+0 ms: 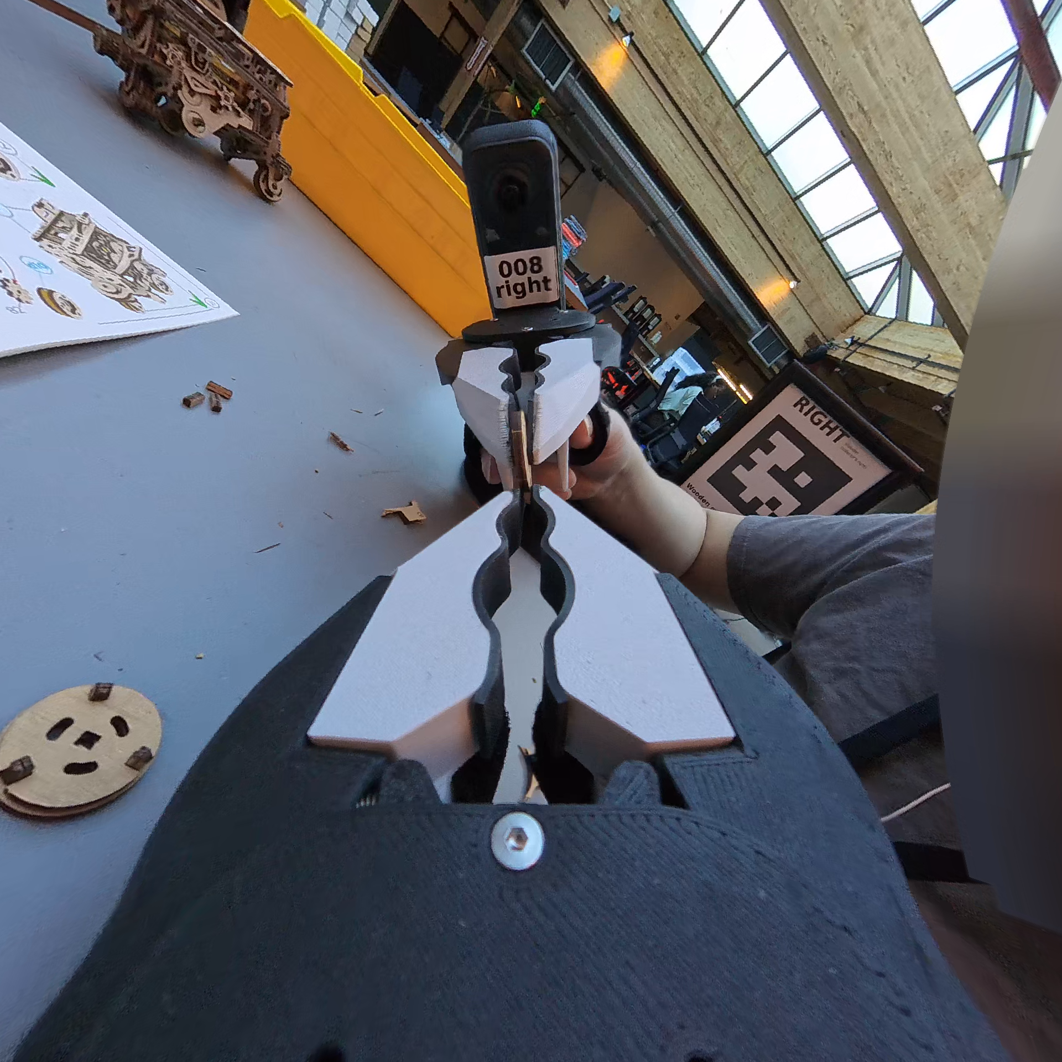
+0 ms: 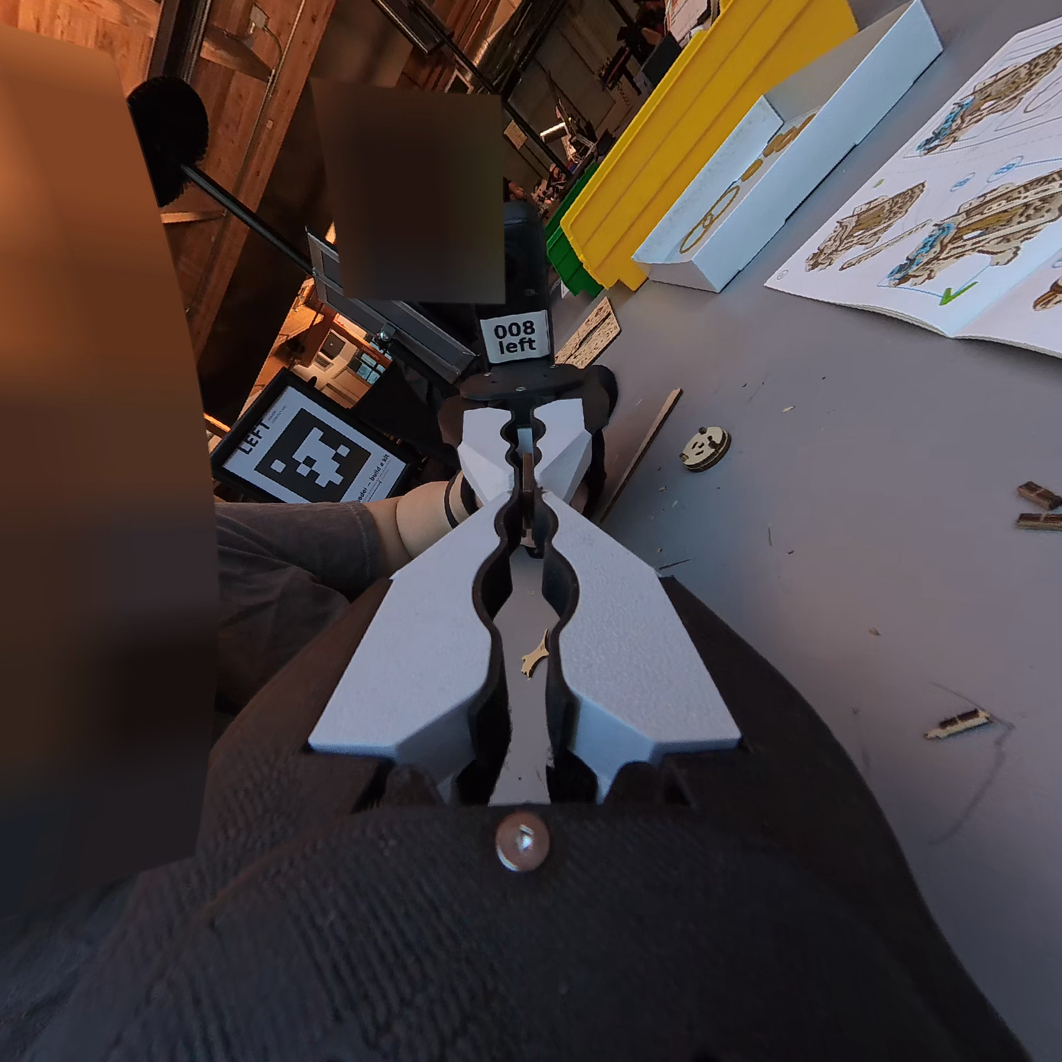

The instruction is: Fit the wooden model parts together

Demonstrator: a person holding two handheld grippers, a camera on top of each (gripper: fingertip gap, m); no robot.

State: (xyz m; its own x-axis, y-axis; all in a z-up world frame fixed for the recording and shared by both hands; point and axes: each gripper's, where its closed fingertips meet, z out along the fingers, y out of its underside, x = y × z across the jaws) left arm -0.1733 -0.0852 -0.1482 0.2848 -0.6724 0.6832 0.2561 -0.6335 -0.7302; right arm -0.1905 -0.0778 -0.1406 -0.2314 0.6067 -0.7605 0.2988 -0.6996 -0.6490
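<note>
My two grippers meet tip to tip above the grey table (image 1: 172, 517). In the left wrist view my left gripper (image 1: 524, 497) is shut on the near end of a thin wooden part (image 1: 520, 439) seen edge-on. The right gripper (image 1: 520, 462) faces it and is shut on the far end. In the right wrist view the right gripper (image 2: 524, 510) pinches the same dark wooden edge (image 2: 526, 474), and the left gripper (image 2: 524, 488) clamps it from the other side. I cannot tell whether it is one part or two joined. A wooden disc with pegs (image 1: 77, 747) lies on the table; it also shows in the right wrist view (image 2: 705, 449).
An assembled wooden model (image 1: 195, 86) stands at the back by a yellow bin (image 1: 373, 172). An instruction booklet (image 2: 948, 230), a white box (image 2: 804, 143), a wooden strip (image 2: 643, 454) and small wooden bits (image 2: 1037, 506) lie around. A person's hand (image 1: 609, 460) holds the right gripper. Only a small space, under 4 cm, lies between the two pairs of fingers.
</note>
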